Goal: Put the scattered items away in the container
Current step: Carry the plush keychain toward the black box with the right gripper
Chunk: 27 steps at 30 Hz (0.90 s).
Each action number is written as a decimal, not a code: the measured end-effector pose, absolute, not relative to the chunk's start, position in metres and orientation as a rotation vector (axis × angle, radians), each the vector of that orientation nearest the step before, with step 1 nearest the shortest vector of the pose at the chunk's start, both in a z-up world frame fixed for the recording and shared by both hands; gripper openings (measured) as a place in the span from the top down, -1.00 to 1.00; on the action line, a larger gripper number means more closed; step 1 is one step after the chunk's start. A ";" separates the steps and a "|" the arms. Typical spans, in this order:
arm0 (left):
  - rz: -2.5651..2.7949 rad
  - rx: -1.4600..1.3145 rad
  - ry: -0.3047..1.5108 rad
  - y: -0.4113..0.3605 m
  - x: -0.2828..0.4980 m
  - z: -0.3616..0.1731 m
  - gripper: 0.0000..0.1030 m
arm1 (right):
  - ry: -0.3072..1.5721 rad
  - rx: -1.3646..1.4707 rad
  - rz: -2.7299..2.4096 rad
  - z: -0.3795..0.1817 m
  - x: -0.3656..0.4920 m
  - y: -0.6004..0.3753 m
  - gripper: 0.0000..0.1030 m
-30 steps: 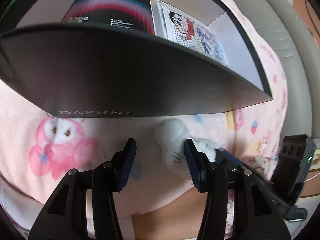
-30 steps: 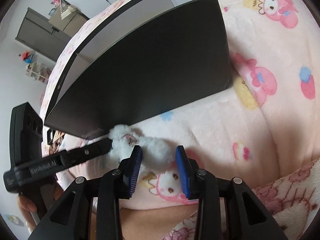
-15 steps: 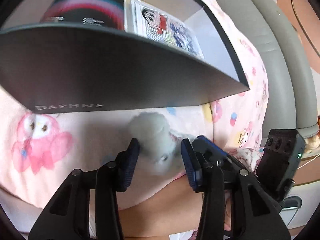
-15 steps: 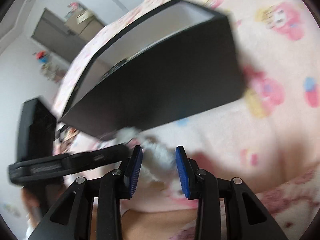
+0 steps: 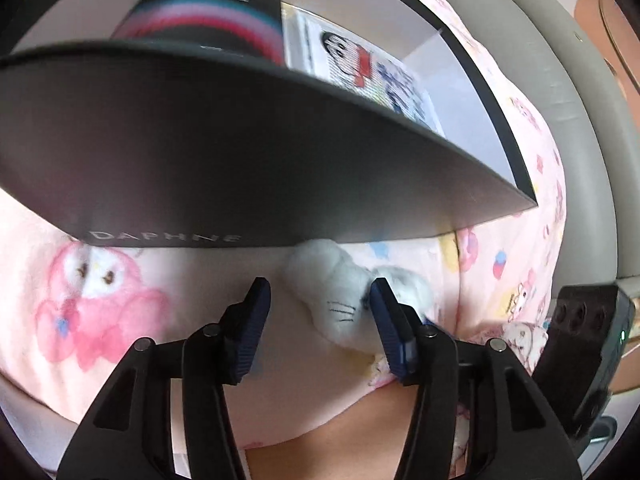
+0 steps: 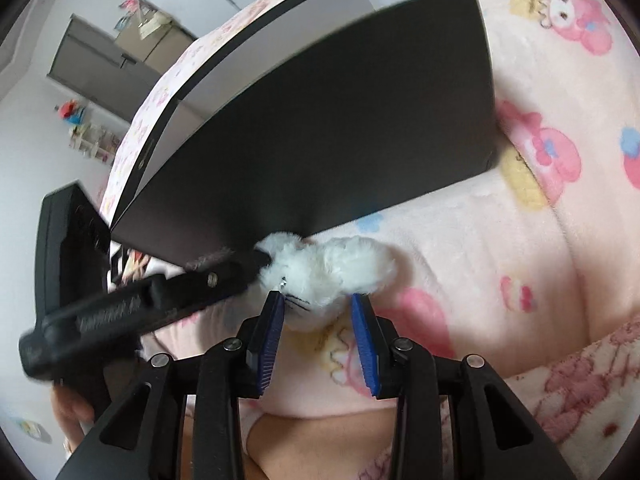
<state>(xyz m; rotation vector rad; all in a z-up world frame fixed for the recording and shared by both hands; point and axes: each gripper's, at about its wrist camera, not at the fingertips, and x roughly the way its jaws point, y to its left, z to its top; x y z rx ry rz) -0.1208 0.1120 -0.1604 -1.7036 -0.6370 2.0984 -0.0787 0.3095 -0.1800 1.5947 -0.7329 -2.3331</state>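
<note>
A small white plush toy [image 5: 332,292] with stitched whiskers lies on the pink blanket, right against the near wall of the black DAPHNE box [image 5: 240,140]. My left gripper [image 5: 319,286] straddles the toy and its jaws are opening. The toy rests by the right pad, and the left pad stands well clear of it. In the right wrist view the plush toy [image 6: 320,272] has its head pinched between the tips of my right gripper [image 6: 316,300]. A left gripper finger [image 6: 180,296] pokes into its far side, below the box [image 6: 340,120].
Inside the box lie a dark carton with a rainbow arc [image 5: 208,16] and a cartoon-print pack [image 5: 372,68]. A pink cartoon blanket [image 6: 520,240] covers the soft, uneven surface. A grey padded rail [image 5: 560,80] runs along the right. The right gripper's body [image 5: 580,340] is close by.
The left gripper narrowed around the plush toy, then widened again, and the toy now sits by its right pad. The right gripper keeps the same width on the toy.
</note>
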 end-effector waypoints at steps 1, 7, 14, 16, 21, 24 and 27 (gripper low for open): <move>2.099 -1.705 -0.647 0.113 -0.120 -0.160 -0.01 | -0.790 1.586 -2.366 -0.178 -0.077 0.317 0.40; 2.091 -1.709 -0.721 0.115 -0.120 -0.164 -0.07 | -0.799 1.667 -2.442 -0.184 -0.084 0.324 0.13; 2.034 -1.700 -0.689 0.128 -0.116 -0.157 0.29 | -0.889 1.636 -2.304 -0.195 -0.098 0.324 0.38; 2.040 -1.651 -0.681 0.128 -0.108 -0.144 0.30 | -0.868 1.574 -2.343 -0.182 -0.089 0.324 0.43; 2.031 -1.564 -0.620 0.134 -0.081 -0.092 0.32 | -0.884 1.455 -2.363 -0.139 -0.050 0.333 0.48; 2.085 -1.461 -0.549 0.142 -0.068 -0.042 0.32 | -0.797 1.347 -2.420 -0.088 -0.027 0.339 0.48; 2.153 -1.371 -0.478 0.115 -0.059 0.003 0.32 | -0.738 1.246 -2.472 -0.039 -0.015 0.350 0.47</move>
